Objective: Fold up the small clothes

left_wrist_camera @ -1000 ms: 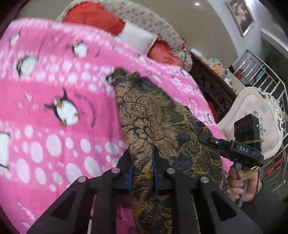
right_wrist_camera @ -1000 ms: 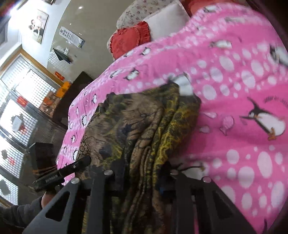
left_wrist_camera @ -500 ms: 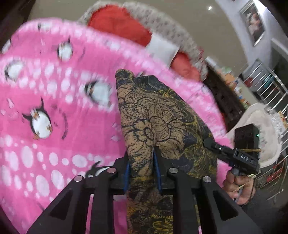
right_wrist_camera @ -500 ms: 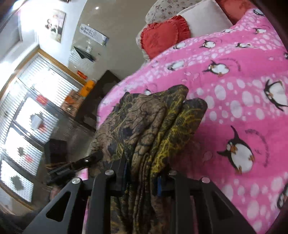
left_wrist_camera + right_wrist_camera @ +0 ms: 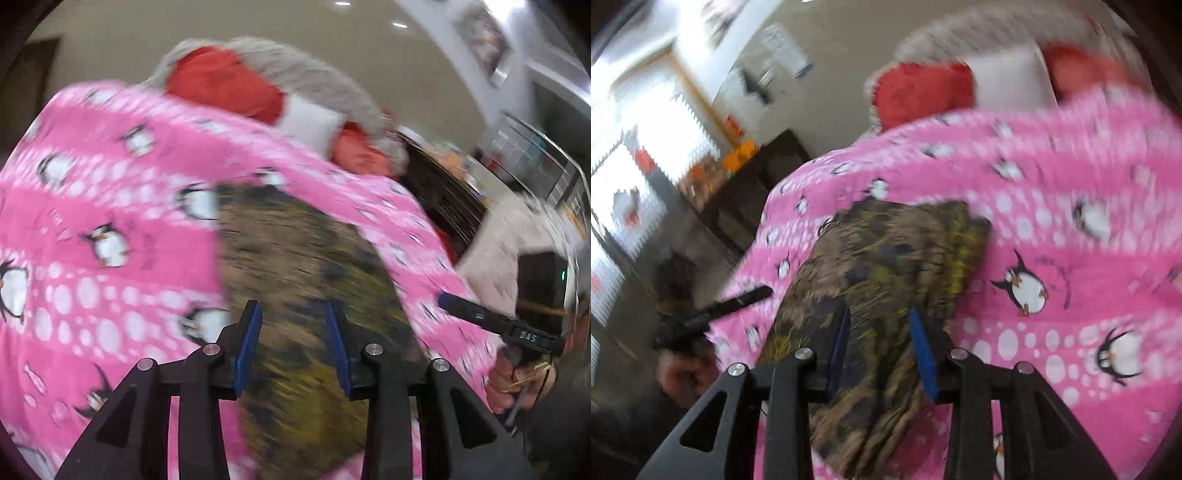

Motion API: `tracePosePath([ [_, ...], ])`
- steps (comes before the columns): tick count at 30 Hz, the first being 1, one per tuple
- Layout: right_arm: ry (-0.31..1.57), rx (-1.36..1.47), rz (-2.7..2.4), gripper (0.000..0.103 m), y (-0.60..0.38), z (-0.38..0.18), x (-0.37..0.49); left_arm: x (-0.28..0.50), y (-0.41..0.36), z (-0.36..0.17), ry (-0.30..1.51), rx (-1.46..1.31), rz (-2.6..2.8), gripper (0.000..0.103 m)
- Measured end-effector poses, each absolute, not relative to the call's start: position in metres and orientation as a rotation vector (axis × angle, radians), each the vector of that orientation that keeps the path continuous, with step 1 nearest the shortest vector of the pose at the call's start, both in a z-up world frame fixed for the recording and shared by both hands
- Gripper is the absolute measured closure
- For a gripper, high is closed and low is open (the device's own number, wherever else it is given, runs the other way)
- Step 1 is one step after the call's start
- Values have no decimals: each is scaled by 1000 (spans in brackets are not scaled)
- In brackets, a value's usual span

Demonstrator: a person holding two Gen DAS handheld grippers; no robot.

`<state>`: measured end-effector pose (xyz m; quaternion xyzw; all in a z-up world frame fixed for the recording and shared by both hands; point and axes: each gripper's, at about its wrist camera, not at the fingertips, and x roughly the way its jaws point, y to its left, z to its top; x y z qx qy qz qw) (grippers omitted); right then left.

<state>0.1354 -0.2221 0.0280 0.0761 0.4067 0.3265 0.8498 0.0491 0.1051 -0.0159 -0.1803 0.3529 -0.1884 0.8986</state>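
Observation:
A brown, black and yellow floral garment point(image 5: 295, 266) lies folded in layers on the pink penguin blanket point(image 5: 92, 288); it also shows in the right wrist view point(image 5: 886, 266). My left gripper point(image 5: 293, 317) is open, its blue pads point(image 5: 249, 339) apart above the cloth. My right gripper point(image 5: 879, 321) is open too, with its blue pads point(image 5: 921, 343) standing apart over the garment's near end. The right gripper also shows at the right of the left wrist view point(image 5: 495, 321), beside the bed. The left gripper appears at the left of the right wrist view point(image 5: 735, 302). Both views are motion-blurred.
Red cushions point(image 5: 225, 85) and a white pillow point(image 5: 310, 122) lie at the head of the bed, also seen in the right wrist view point(image 5: 923, 92). Dark wooden furniture point(image 5: 443, 203) and a white chair point(image 5: 495, 243) stand beside the bed. Bright windows point(image 5: 635, 155) are at the left.
Both grippers have opened and let go of the garment, which now lies folded on the blanket. Both have drawn back a little.

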Motion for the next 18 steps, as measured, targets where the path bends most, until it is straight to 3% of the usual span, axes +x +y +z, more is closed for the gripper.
tracePosePath([
  [4, 895, -48, 780, 67, -180, 19, 94, 39, 72, -31, 790, -305, -408, 84],
  [7, 1004, -259, 656, 76, -168, -26, 86, 32, 65, -63, 821, -295, -388, 85],
  [18, 763, -251, 599, 71, -178, -38, 49, 11, 78, -70, 734, -367, -424, 85],
])
